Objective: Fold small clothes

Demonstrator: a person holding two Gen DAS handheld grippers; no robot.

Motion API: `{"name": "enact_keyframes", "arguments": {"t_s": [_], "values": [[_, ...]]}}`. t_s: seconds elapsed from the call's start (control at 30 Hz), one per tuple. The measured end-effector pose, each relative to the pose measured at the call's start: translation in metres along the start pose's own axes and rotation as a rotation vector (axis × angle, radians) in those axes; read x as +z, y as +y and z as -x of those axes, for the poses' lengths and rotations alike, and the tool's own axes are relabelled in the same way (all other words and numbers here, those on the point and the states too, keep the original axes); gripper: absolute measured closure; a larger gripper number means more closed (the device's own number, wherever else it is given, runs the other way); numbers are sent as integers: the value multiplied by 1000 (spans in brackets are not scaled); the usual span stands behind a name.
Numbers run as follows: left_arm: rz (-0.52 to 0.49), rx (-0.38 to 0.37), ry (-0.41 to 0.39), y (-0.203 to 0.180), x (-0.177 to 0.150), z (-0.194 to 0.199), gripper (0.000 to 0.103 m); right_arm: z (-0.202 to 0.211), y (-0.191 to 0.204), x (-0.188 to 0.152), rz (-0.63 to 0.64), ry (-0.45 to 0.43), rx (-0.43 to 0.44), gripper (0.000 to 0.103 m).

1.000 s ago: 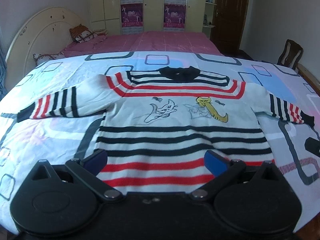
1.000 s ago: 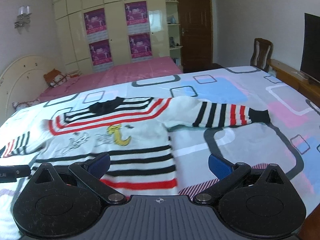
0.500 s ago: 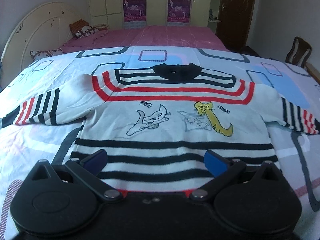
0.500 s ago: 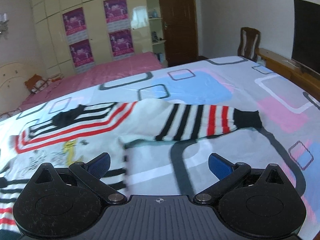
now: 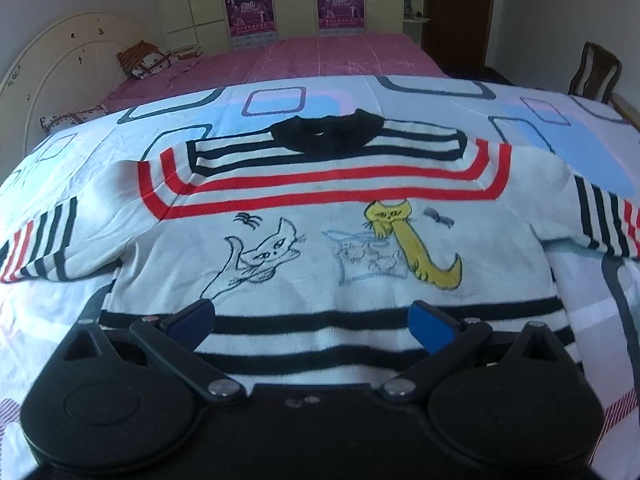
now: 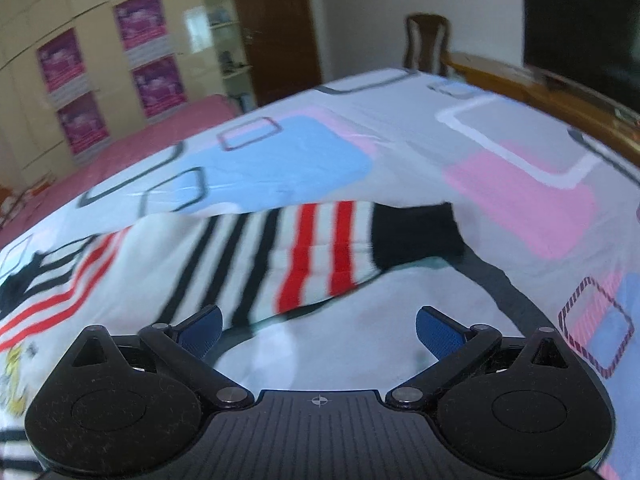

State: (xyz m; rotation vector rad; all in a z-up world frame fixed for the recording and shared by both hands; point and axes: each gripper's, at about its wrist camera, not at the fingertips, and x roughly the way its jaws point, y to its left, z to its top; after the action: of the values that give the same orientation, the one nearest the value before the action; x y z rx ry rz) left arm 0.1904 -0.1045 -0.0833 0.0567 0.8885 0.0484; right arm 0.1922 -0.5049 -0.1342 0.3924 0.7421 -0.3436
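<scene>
Bed [image 5: 340,92]: patterned quilt, striped sweater [image 5: 320,240] spread flat; wardrobe [image 6: 100,80] with posters behind. Left tongs [image 5: 312,322], right tongs [image 6: 318,330]: wide open, empty.

- Your left wrist view is evenly daylit and sharp, with soft shadows.
- Your right wrist view smears with motion blur; glare glints on the wardrobe [image 6: 100,40].
- Fisheye bending and dark corners frame both.
</scene>
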Motion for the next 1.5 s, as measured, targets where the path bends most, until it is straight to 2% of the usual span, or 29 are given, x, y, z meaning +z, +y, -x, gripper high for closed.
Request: {"name": "enact_keyframes", "arguments": {"t_s": [0.1, 0.27, 0.3, 0.33, 0.37, 0.53, 0.57, 0.6, 0.63, 0.73, 0.8, 0.87, 1.0, 1.07, 1.2, 1.33, 1.5], "values": [[29, -31, -9, 4, 3, -5, 0, -16, -14, 8, -47, -1, -22, 1], [12, 12, 15, 5, 6, -17, 0, -38, -27, 20, -84, -13, -47, 2], [14, 14, 21, 6, 7, -19, 1, -41, -27, 21, -90, -16, -51, 26], [15, 11, 26, 7, 7, -20, 3, -46, -30, 22, -106, -1, -53, 42], [15, 9, 34, 9, 8, -22, 3, -49, -33, 23, -127, 6, -54, 49], [8, 6, 49, 15, 11, -27, 4, -52, -33, 28, -125, -31, -58, 49], [9, 0, 53, 17, 11, -28, 5, -53, -32, 28, -119, -35, -58, 61], [11, -9, 57, 19, 12, -29, 6, -55, -31, 28, -115, -36, -52, 85], [16, -15, 59, 21, 12, -30, 7, -57, -32, 28, -125, -35, -36, 90], [25, -31, 62, 30, 12, -31, 11, -53, -28, 29, -113, -49, -44, 91], [34, -48, 56, 38, 13, -31, 11, -44, -20, 32, -99, -81, -32, 95], [47, -64, 47, 47, 14, -32, 11, -33, -4, 36, -61, -121, -15, 95], [61, -93, 24, 66, 19, -36, 9, -1, 49, 45, 26, -193, 74, 95], [61, -121, 4, 77, 22, -37, 8, 15, 89, 44, 77, -220, 141, 95], [75, -150, -4, 101, 26, -42, 5, 33, 176, 28, 179, -218, 294, 95], [118, -147, -13, 131, 30, -47, 6, 34, 264, -9, 264, -144, 435, 95], [160, -126, -5, 163, 33, -53, 9, 17, 334, -66, 321, 8, 535, 95]]}}
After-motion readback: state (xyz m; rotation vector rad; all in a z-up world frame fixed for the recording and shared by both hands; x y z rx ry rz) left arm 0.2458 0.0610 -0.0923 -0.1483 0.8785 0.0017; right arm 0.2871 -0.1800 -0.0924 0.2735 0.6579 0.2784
